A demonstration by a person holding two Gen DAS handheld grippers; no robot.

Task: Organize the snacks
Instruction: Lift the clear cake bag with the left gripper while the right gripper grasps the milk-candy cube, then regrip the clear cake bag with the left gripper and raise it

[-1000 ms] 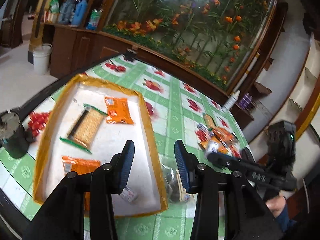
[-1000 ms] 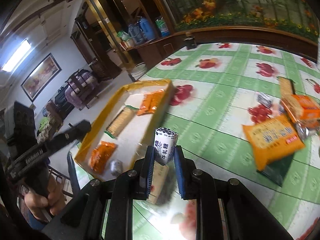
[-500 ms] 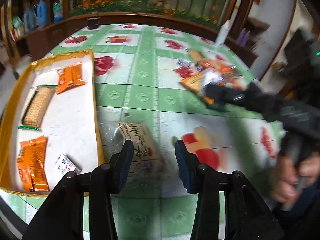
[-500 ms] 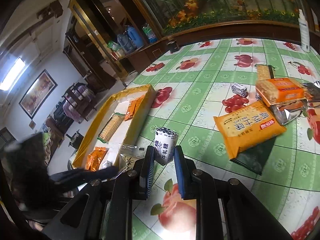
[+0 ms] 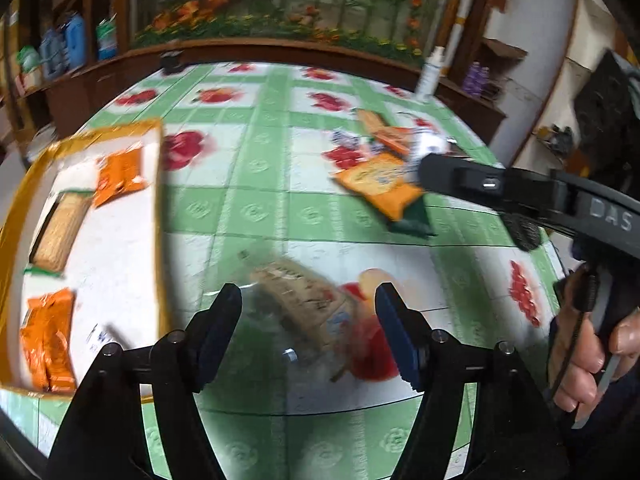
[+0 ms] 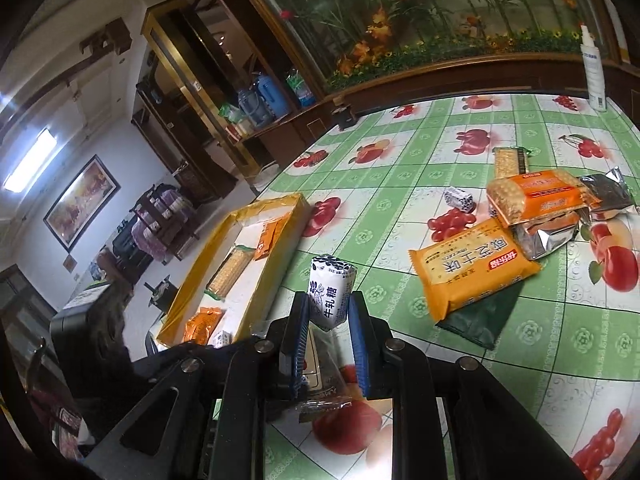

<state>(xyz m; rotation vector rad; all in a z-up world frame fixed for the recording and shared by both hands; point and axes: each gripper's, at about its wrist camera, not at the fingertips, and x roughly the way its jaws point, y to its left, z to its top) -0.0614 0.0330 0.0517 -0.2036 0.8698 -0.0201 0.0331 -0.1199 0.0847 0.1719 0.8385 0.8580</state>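
My left gripper (image 5: pixel 308 334) is open, its jaws wide on either side of a clear-wrapped brown pastry pack (image 5: pixel 300 300) lying on the table. My right gripper (image 6: pixel 328 322) is shut on a small white nougat candy (image 6: pixel 330 296) with black print and holds it above the table. The yellow-rimmed white tray (image 5: pixel 158 208) lies to the left with orange packets (image 5: pixel 120 176) and a cracker pack (image 5: pixel 60 232); it also shows in the right wrist view (image 6: pixel 192 292). A loose snack pile with an orange biscuit pack (image 6: pixel 468 270) lies at the right.
The table wears a green checked fruit-print cloth (image 5: pixel 256 168). A white spray bottle (image 6: pixel 592 68) stands at the far edge. Silver foil packs (image 6: pixel 608 192) and a small wrapped candy (image 6: pixel 458 198) lie in the pile. A wooden ledge with flowers runs behind the table.
My left gripper has swung from the tray to the pastry pack and opened wider. My right gripper, still holding the candy, has moved right toward the snack pile.
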